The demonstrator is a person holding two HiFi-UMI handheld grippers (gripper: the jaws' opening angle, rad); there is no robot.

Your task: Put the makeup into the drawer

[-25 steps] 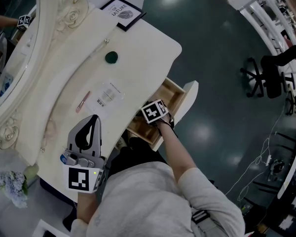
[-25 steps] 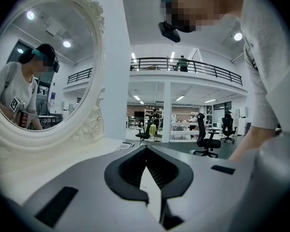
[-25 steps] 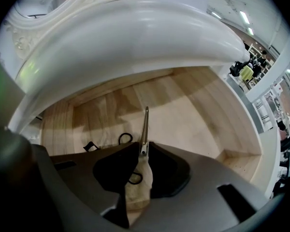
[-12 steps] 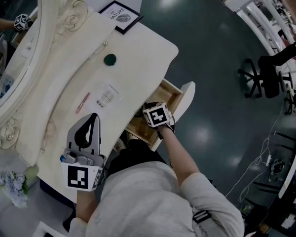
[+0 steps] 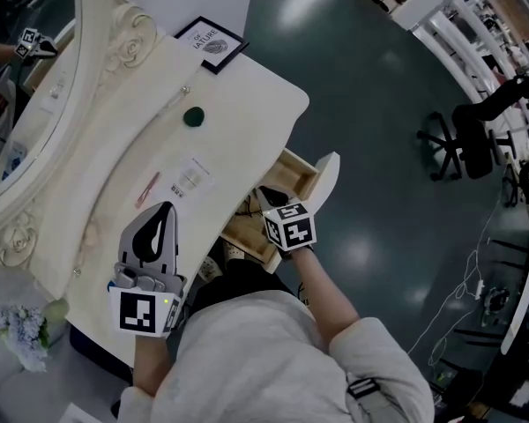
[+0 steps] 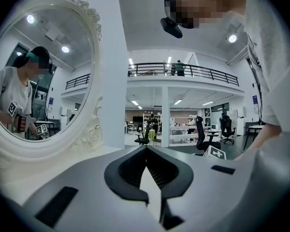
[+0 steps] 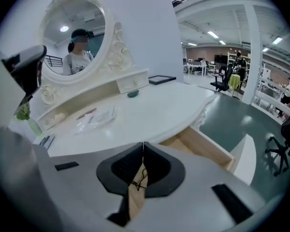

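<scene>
On the white dressing table [image 5: 247, 104] lie a clear packet [image 5: 189, 180], a slim pink stick [image 5: 147, 189] and a round green item [image 5: 193, 117]. They also show in the right gripper view: clear packet [image 7: 97, 117], pink stick [image 7: 86, 112], green item [image 7: 132, 94]. The wooden drawer [image 5: 293, 173] stands pulled out at the table's right edge. My right gripper [image 5: 264, 194] hovers over the drawer's near end, shut, a thin dark loop on the drawer floor showing behind its jaws. My left gripper [image 5: 168, 207] rests over the table's near part, shut and empty.
An oval mirror [image 5: 22, 104] in a carved white frame stands along the table's left. A black picture frame [image 5: 210, 35] sits at the far corner. Blue flowers [image 5: 22, 329] stand at the near left. Office chairs [image 5: 463, 139] are on the dark floor to the right.
My right gripper has drawn back along the drawer toward the person. The left gripper has stayed where it was.
</scene>
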